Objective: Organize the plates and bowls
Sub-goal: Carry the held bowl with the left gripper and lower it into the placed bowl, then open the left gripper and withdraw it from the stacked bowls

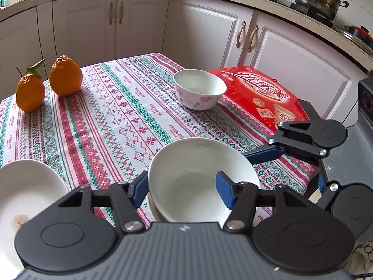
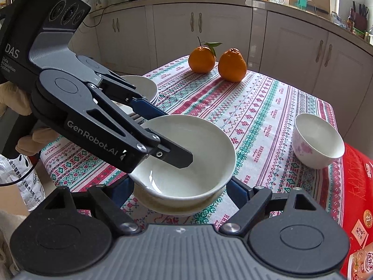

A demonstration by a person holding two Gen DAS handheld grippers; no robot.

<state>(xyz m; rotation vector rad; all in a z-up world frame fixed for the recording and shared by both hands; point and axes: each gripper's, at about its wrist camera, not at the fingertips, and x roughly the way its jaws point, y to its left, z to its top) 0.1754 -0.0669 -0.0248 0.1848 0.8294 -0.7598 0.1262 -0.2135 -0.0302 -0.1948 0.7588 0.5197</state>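
A plain white bowl (image 1: 198, 177) (image 2: 193, 163) rests tilted inside another white bowl (image 2: 179, 206) near the table's front edge. My left gripper (image 1: 184, 190) (image 2: 163, 140) straddles the top bowl's near rim, one finger inside and one outside, jaws fairly wide; whether the pads press the rim is unclear. My right gripper (image 2: 179, 189) is open, its fingers on either side of the two bowls; its fingers (image 1: 265, 154) reach the bowl's right side in the left wrist view. A flowered white bowl (image 1: 199, 88) (image 2: 317, 140) stands apart. A stack of white plates (image 2: 144, 91) (image 1: 25, 193) sits at the left.
Two oranges (image 1: 46, 81) (image 2: 216, 61) sit at the far end of the patterned tablecloth (image 1: 121, 116). A red gift box (image 1: 263, 93) (image 2: 356, 210) lies along the right side. White kitchen cabinets (image 1: 139, 23) surround the table.
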